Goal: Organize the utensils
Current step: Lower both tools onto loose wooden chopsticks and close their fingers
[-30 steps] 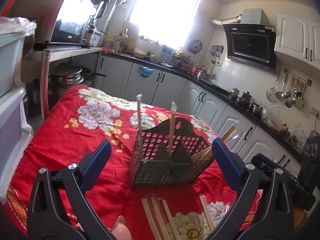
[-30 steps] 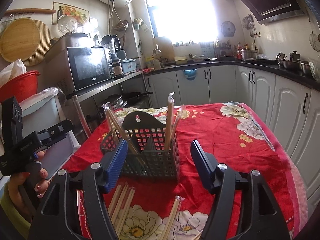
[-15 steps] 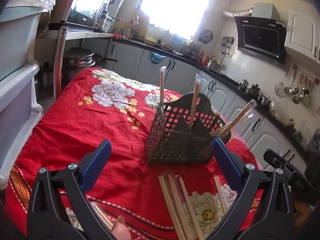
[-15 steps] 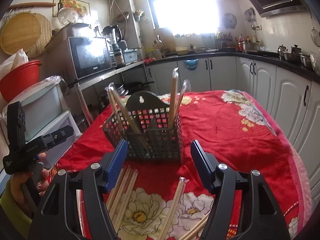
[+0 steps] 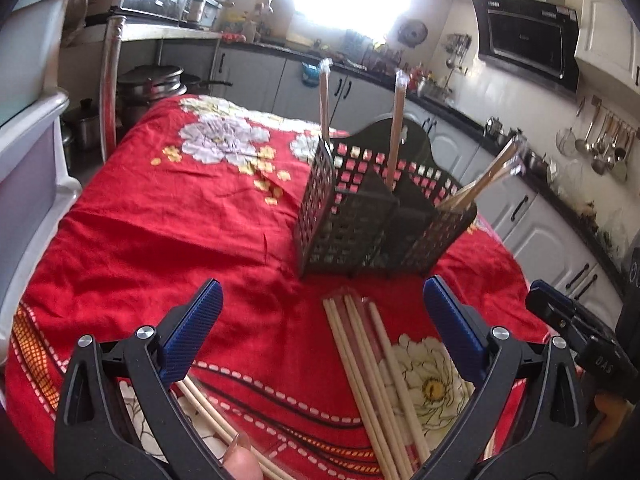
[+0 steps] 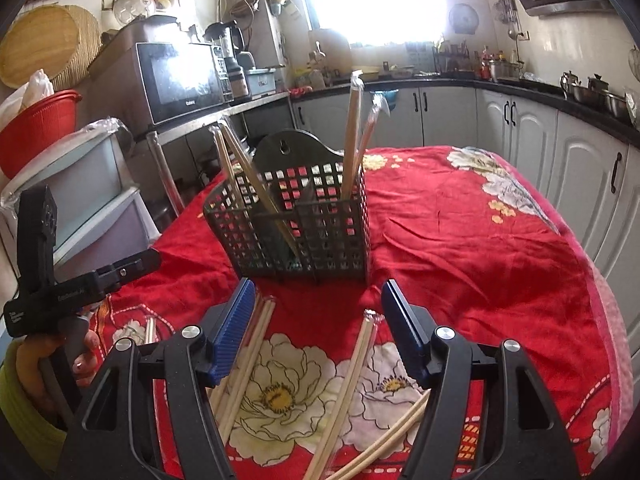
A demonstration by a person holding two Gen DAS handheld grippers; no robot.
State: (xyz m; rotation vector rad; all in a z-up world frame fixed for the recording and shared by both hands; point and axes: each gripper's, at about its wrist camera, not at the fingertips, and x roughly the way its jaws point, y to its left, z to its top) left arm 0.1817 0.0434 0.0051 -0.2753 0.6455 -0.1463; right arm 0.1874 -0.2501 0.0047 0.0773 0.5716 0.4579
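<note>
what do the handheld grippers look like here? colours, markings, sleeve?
Both the left gripper and right gripper have black plastic frames with triangular cut-outs, silver pivot bolts and ribbed blue pads on the jaws. Seen from the side, the body is black with small pale lettering, too small to read. A yellow-green sleeve shows at the left hand.

I see the right gripper [image 6: 318, 328] with its blue pads spread wide and nothing between them, above the red floral tablecloth [image 6: 460, 240]. Loose chopsticks [image 6: 352, 372] lie on the cloth just below the pads. Beyond them stands the dark mesh utensil basket [image 6: 296, 236], with wrapped chopsticks [image 6: 352, 136] leaning upright in its compartments. At the left edge, a hand [image 6: 60, 360] holds the left gripper [image 6: 80, 280]; its jaws are not visible.
</note>
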